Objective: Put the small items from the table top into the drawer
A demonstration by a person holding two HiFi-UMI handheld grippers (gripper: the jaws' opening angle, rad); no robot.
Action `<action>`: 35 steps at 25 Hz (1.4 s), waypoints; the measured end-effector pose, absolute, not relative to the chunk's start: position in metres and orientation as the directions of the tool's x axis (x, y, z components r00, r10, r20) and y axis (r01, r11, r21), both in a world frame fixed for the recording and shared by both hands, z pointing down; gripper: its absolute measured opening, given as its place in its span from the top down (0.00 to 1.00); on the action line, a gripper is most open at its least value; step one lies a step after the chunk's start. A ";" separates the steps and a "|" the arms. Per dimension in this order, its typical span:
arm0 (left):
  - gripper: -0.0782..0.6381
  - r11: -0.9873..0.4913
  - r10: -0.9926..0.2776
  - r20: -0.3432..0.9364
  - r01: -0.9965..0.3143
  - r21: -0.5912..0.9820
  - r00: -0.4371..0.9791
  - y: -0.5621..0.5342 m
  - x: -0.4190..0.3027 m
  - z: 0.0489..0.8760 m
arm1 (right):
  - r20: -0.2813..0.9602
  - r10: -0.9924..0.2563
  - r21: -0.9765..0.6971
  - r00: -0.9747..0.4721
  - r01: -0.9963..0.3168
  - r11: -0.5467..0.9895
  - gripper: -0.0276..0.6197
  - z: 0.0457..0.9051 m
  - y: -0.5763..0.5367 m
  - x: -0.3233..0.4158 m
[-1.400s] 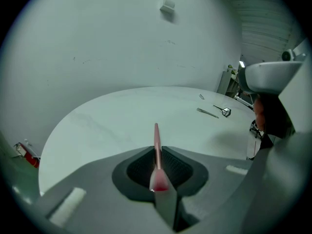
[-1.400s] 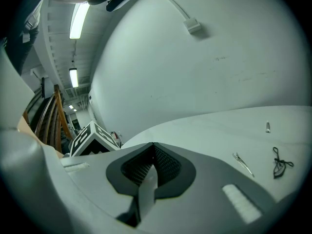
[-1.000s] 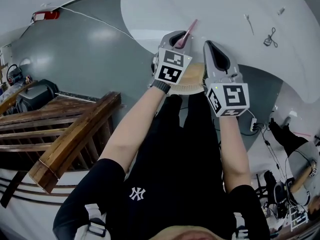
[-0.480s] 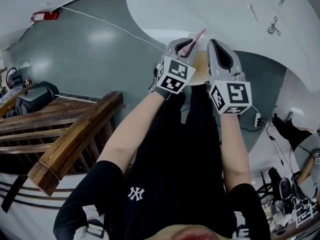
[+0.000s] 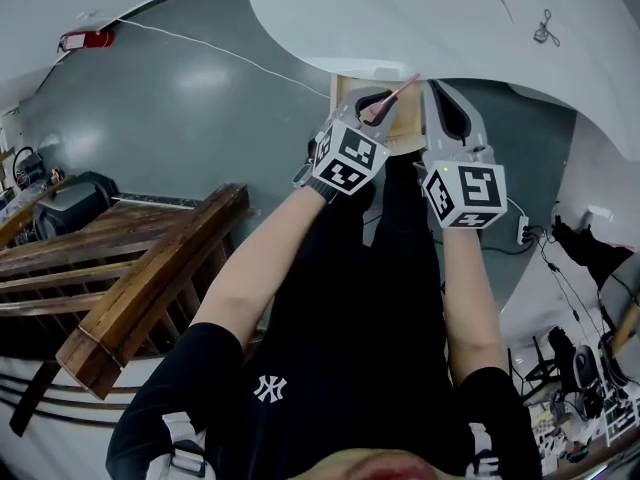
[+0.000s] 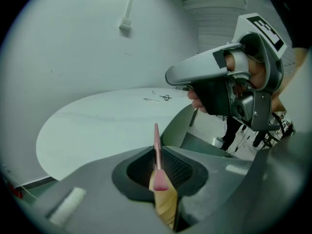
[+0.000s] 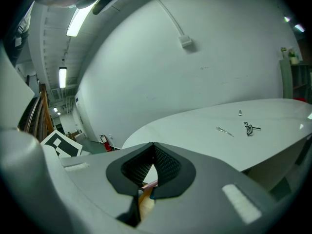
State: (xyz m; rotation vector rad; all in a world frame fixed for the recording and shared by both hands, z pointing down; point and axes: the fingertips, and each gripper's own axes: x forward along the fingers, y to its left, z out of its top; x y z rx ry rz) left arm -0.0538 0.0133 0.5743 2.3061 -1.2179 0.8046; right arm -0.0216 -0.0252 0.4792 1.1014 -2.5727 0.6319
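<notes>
Left claw (image 5: 370, 108) clamps pink stick (image 6: 156, 138) over the open drawer (image 5: 402, 133)

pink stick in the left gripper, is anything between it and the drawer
Nothing visible does. The left gripper holds the pink stick right above the open wooden drawer, and the right gripper sits beside it, not underneath.

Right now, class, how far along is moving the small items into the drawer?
Done: the drawer stands open below the table edge. In hand: the left gripper is shut on a pink stick, over the drawer. Left: three small items, one a black wire piece, lie on the table top.
</notes>
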 end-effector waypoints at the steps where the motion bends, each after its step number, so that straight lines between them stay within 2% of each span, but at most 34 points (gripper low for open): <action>1: 0.83 -0.542 -0.598 0.658 -0.835 0.088 0.458 0.017 -0.052 0.577 | 0.409 -0.620 -0.284 -0.669 -0.739 0.611 0.92 0.481 -0.023 -0.019; 18: 0.83 -0.622 -0.493 0.743 -0.781 0.063 0.453 0.051 -0.044 0.650 | 0.463 -0.632 -0.269 -0.621 -0.778 0.567 0.92 0.523 0.020 0.009; 35: 0.82 -0.619 -0.432 0.774 -0.776 0.117 0.462 0.054 -0.048 0.694 | 0.475 -0.631 -0.281 -0.613 -0.785 0.552 0.92 0.561 0.035 0.001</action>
